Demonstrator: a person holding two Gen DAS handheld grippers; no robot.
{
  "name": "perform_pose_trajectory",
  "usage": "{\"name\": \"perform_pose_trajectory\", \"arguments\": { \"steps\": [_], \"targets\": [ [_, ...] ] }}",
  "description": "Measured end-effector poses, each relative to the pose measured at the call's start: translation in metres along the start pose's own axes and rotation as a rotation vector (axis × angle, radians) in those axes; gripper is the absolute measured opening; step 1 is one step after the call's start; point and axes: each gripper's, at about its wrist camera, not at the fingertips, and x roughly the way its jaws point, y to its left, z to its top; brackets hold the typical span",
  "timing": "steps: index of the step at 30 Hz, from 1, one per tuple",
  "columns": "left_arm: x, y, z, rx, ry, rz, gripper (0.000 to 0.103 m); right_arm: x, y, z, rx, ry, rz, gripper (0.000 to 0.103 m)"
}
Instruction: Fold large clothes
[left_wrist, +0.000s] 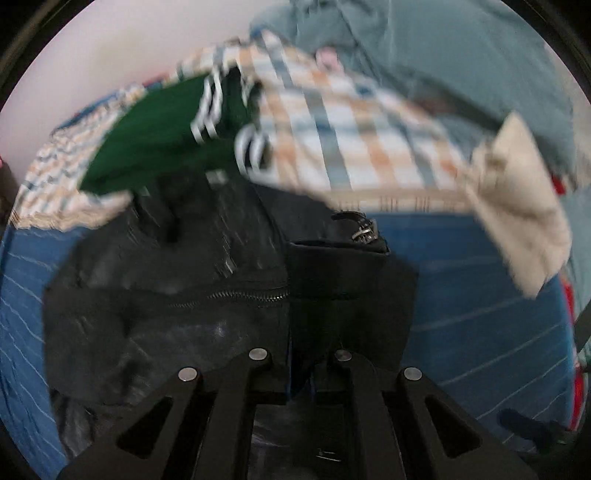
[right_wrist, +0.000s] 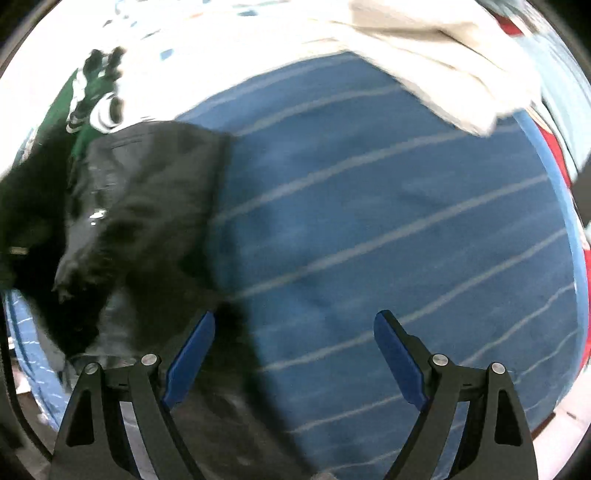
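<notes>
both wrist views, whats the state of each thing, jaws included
left gripper: jaws shut on black jacket
right gripper: jaws open, holding nothing
black jacket: crumpled on the blue sheet, zipper showing
green garment: unfolded, on the plaid cloth
plaid cloth: spread out
beige cloth: loosely bunched

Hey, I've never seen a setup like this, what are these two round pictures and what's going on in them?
Each round picture comes from a fisheye camera on a handheld two-finger gripper, looking along its fingers. A person holds one in each hand; there is no robot arm. In the left view, the left gripper is shut on a black jacket with a zipper. In the right view, the right gripper is open, its blue pads apart above a blue striped cover. Behind lie a green garment, a plaid cloth and a beige cloth.
</notes>
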Motion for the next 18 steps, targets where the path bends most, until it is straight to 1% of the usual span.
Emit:
{"name": "perform_pose_trajectory", "arguments": {
  "steps": [1, 3, 7, 8, 10, 11, 13, 14, 17, 18],
  "targets": [
    [0.005, 0.0, -0.004, -0.004, 0.019, 0.009, 0.004, 0.001, -0.013, -0.002, 0.009, 0.006, 0.0, 0.09],
    [0.009, 0.0, -0.01, -0.017, 0.033, 0.008, 0.008, 0.004, -0.03, -0.006, 0.024, 0.017, 0.006, 0.09],
    [0.002, 0.004, -0.011, -0.027, 0.045, 0.004, 0.01, 0.006, -0.057, -0.016, 0.023, 0.032, 0.029, 0.089],
    [0.0, 0.006, -0.011, -0.027, 0.041, 0.007, 0.015, 0.007, -0.061, -0.017, 0.019, 0.038, 0.036, 0.09],
    [0.003, 0.007, -0.01, -0.03, 0.038, 0.001, 0.072, 0.007, -0.068, -0.018, 0.007, 0.05, 0.043, 0.089],
    [0.002, 0.008, -0.01, -0.039, 0.04, -0.004, 0.102, 0.007, -0.069, -0.018, 0.001, 0.053, 0.048, 0.089],
    [0.005, 0.009, -0.004, -0.048, 0.031, -0.02, 0.103, 0.005, -0.069, -0.017, -0.013, 0.058, 0.056, 0.089],
    [0.002, 0.01, -0.002, -0.047, 0.021, -0.013, 0.103, 0.004, -0.068, -0.016, -0.019, 0.061, 0.06, 0.089],
    [-0.021, 0.024, -0.002, -0.077, -0.022, 0.014, 0.103, -0.006, -0.06, -0.009, -0.033, 0.052, 0.091, 0.089],
    [-0.031, 0.034, -0.004, -0.098, -0.032, 0.029, 0.103, -0.009, -0.051, -0.005, -0.034, 0.047, 0.102, 0.089]
  ]
}}
